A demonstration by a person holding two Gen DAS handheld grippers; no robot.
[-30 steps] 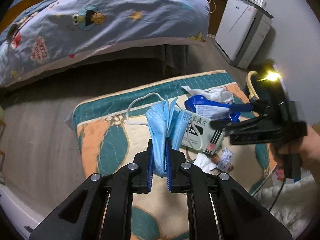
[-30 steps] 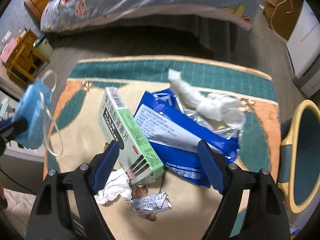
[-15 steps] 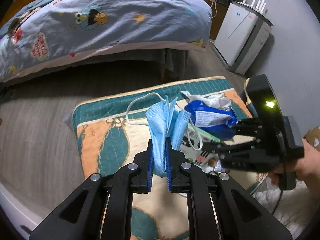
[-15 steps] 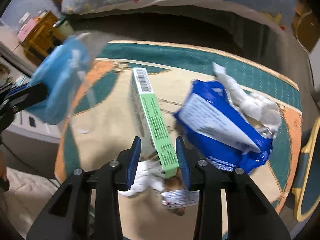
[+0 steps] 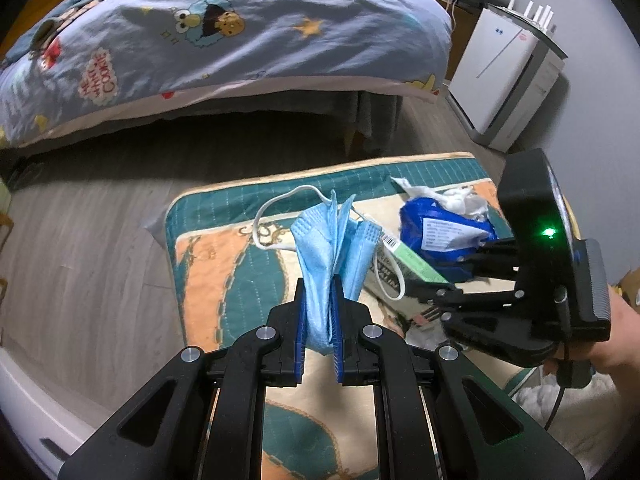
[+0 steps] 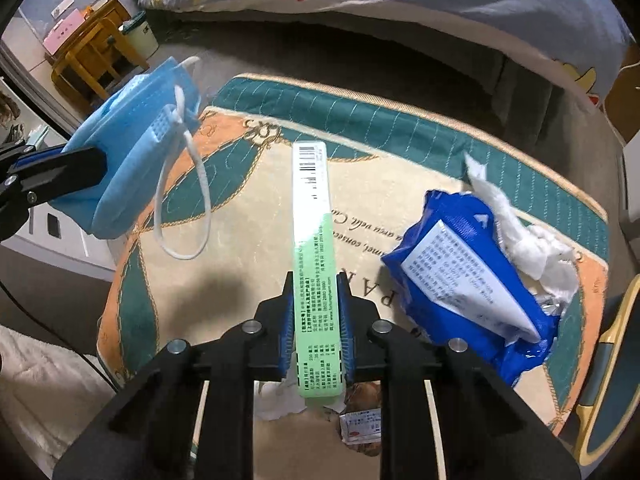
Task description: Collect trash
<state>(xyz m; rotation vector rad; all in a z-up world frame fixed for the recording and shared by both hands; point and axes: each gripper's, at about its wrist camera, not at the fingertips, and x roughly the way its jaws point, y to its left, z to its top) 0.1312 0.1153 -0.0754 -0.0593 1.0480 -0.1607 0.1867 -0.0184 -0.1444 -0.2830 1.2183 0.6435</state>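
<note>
Bed (image 5: 224, 40) across 12 o'clock, patterned mat (image 6: 248, 240) on the floor below it. On the mat at 3 o'clock from my right claw: blue wipes pack (image 6: 472, 280), white tissue (image 6: 528, 240) spilling out of its top. My left claw (image 5: 319, 312) is clamped on a bunched blue face mask (image 5: 328, 248), held above the mat, ear loops dangling. My right claw (image 6: 316, 316) has just been closing and now pinches the green-and-white medicine box (image 6: 314, 248) edge-on, far end at 12. Small sachet (image 6: 362, 426) lies at 6, under the box.
</note>
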